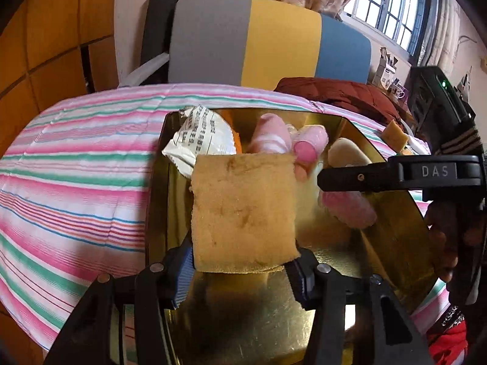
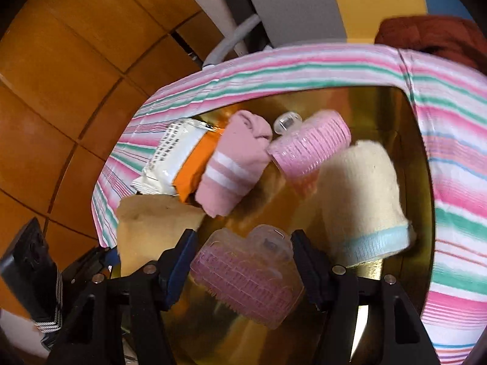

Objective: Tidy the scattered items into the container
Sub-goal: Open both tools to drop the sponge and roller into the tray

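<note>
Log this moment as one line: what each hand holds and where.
left gripper: holding tan sponge | right gripper: holding pink hair roller | both above gold tin

- Daylight is admitted through the barred window (image 1: 392, 6), which is blown out to white.
- Warm glare is thrown back by the gold tin (image 1: 392, 234).
- Strong fisheye bending and dark corners are seen at the edges.
- The right-wrist view is smeared by motion blur.
</note>
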